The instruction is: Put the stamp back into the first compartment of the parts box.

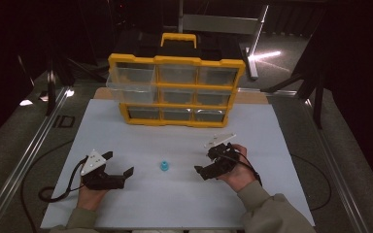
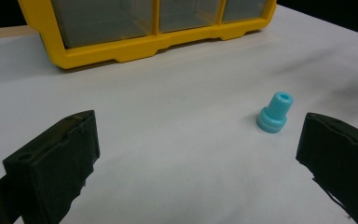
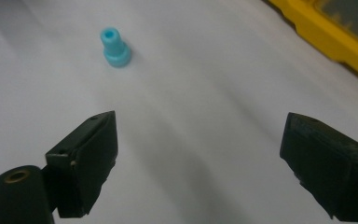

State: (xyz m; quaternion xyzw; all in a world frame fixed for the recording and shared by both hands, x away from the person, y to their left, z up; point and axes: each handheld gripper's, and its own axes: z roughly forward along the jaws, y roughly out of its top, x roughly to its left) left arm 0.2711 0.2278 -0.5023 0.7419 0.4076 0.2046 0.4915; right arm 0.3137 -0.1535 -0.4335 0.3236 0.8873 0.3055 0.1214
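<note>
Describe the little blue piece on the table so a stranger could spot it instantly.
Find the yellow drawer organizer standing at the back of the white table. In front of it, alone on the bare surface, stands the blue piece: a small turquoise plastic peg with a wide round base, narrower hollow top.

White table top [image 1: 184, 194] with yellow drawer organizer [image 1: 176, 91] and small blue plug [image 1: 164, 166].

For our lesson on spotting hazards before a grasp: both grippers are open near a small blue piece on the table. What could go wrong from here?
1. The blue piece is small and stands upright on a narrow flanged base; a jaw brushing it might tip it over or send it rolling.
2. It sits between the left gripper and the right gripper; if both reach in at once, they could collide.
3. One drawer of the yellow organiser juts out, so a passing gripper may catch it.
</note>
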